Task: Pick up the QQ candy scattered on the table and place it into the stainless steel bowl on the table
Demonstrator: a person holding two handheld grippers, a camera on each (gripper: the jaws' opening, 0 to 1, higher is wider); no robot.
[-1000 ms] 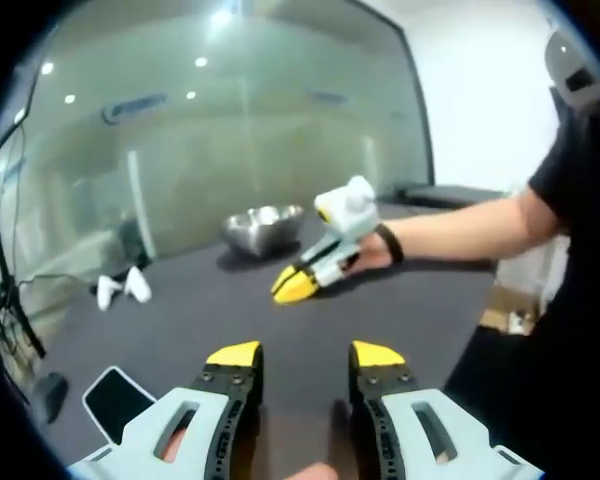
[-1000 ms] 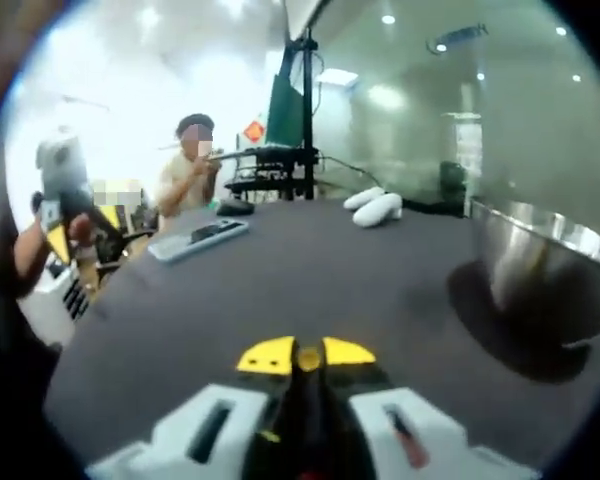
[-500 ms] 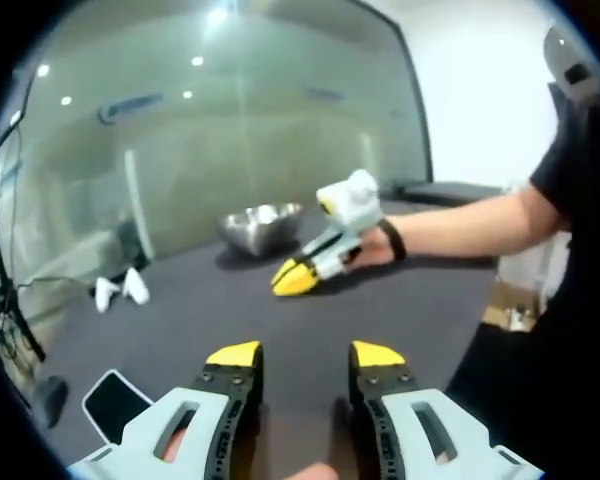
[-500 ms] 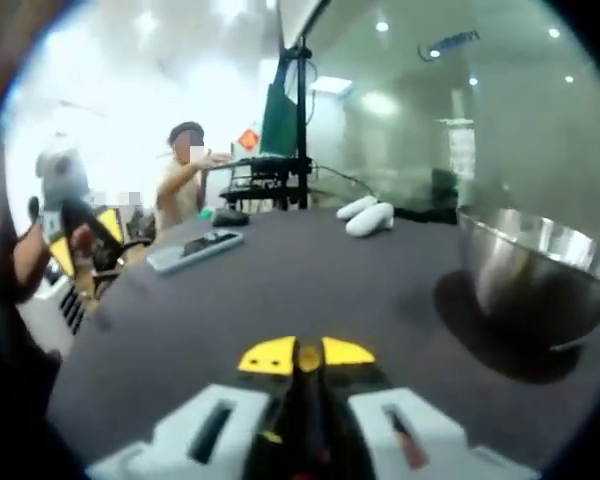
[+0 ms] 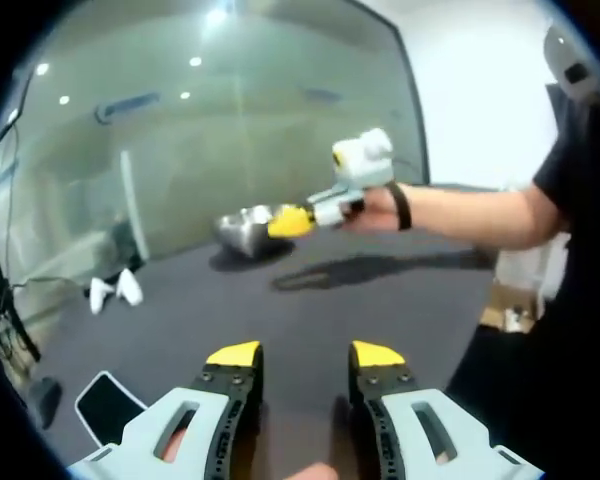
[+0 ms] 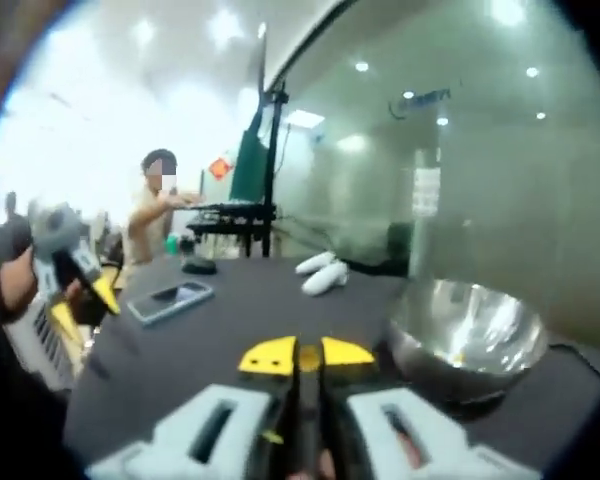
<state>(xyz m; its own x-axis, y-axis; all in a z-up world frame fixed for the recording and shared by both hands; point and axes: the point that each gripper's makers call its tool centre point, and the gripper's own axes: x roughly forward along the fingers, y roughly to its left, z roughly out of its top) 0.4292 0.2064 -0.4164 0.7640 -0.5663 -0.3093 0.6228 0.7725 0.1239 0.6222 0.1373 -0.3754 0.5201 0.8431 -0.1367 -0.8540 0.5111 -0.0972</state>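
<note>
The stainless steel bowl point(image 6: 412, 318) stands on the dark table just right of and ahead of my right gripper point(image 6: 306, 357). Its jaws are shut on a small yellowish QQ candy that shows between the yellow tips. A small yellow piece point(image 6: 461, 357) lies inside the bowl. In the left gripper view the right gripper point(image 5: 289, 222) is held in the air by a hand, its tips right by the bowl point(image 5: 238, 230). My left gripper point(image 5: 306, 354) hovers open over the table's near part with nothing between its jaws. The right gripper view has it at the far left point(image 6: 81, 306).
A phone point(image 5: 104, 405) point(image 6: 168, 300) lies near the table's edge. Two white controllers point(image 5: 109, 290) point(image 6: 323, 274) sit by the glass wall, a dark mouse point(image 6: 197, 266) beyond. A person point(image 6: 156, 215) stands at a desk behind. The holder's arm point(image 5: 480, 212) spans the right side.
My right gripper has risen from low over the table and moved to the bowl, still shut. The left gripper stays open in place.
</note>
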